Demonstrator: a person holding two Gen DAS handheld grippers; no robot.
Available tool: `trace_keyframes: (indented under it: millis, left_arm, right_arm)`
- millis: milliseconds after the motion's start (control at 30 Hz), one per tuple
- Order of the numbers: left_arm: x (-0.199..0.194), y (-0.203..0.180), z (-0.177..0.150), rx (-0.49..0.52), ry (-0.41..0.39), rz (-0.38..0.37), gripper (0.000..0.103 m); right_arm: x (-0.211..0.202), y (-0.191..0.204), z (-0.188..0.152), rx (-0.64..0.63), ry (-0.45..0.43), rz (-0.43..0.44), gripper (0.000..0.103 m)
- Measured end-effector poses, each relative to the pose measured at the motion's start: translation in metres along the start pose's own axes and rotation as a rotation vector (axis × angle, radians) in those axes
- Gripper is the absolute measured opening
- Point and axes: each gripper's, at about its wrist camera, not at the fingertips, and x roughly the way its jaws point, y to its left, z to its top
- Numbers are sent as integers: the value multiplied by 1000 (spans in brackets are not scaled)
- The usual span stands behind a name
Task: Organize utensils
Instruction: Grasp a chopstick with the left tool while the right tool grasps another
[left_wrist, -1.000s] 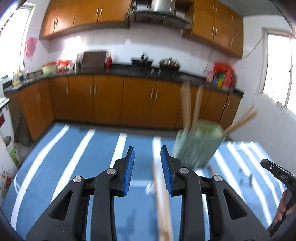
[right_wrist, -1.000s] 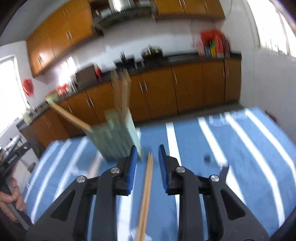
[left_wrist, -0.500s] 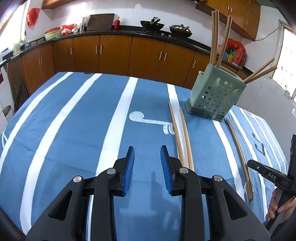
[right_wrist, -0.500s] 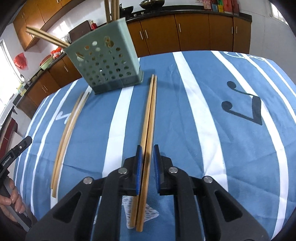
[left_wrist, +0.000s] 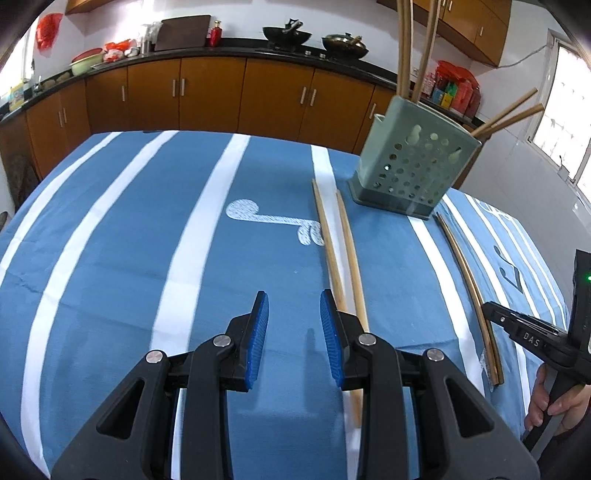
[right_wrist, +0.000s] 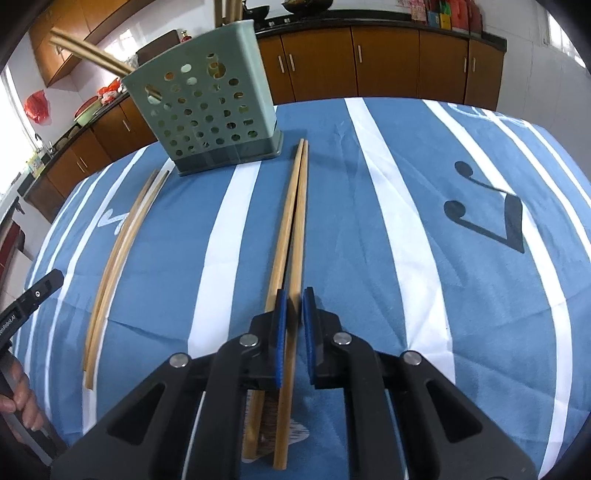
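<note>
Right wrist view: blue white-striped tablecloth (right_wrist: 369, 229) in a kitchen with brown cabinets (right_wrist: 388, 62); black blue-padded right gripper (right_wrist: 291, 321), jaws nearly closed, clamps one wooden chopstick (right_wrist: 295, 236) near a green perforated holder (right_wrist: 207, 107)

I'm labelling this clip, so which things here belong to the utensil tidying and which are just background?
Part of the job:
- chopstick pair in the right gripper
- second chopstick pair lying on the cloth
- green holder with chopsticks already in it
- left gripper, open

Just lying about:
- woks on the counter
- red packets by the window
</note>
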Motion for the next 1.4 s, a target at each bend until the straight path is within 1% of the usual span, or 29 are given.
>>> trace_keyframes:
  millis: [33,133,200,267,400,500,633,733,800,833,867,1000,1133,1233,1400]
  left_arm:
    - [2,-2,-1,5,6,-6,30]
    - [5,-7,-2,17,19,-19,30]
    - [7,-11,-3,31,27,-31,30]
    - [10,-15,-5,46,36,-40,30]
    - [16,-24,-7,75,58,-42,30]
    - [23,-29,-8,92,76,-33,26]
    - [32,-34,-10,115,97,-18,21]
    - [35,-39,-11,139,97,11,18]
    - [37,-43,-10,152,92,38,14]
    - [38,-44,-10,158,88,58,10]
    - [39,-44,-10,162,84,73,8]
    - [41,-34,-4,135,78,98,7]
    - [43,-19,5,99,79,115,7]
    - [46,-7,12,73,79,102,7]
    - [47,0,13,53,65,82,8]
  right_arm:
    - [0,1,0,-11,-1,-12,9]
    - [2,-5,5,-4,-12,-78,8]
    - [3,-18,10,51,-20,-113,8]
    - [3,-31,13,99,-25,-131,8]
    - [2,-38,12,108,-29,-123,8]
    - [2,-36,11,91,-35,-136,8]
    - [2,-36,11,90,-35,-131,8]
    - [2,-35,12,87,-35,-131,8]
    - [2,-35,12,83,-33,-132,8]
    - [2,-35,12,84,-31,-131,8]
    - [1,-36,11,89,-30,-124,9]
    - [0,-35,10,82,-31,-121,9]
    - [2,-37,14,81,-27,-115,8]
    - [6,-38,19,77,-30,-123,8]
    - [12,-39,27,59,-42,-146,8]
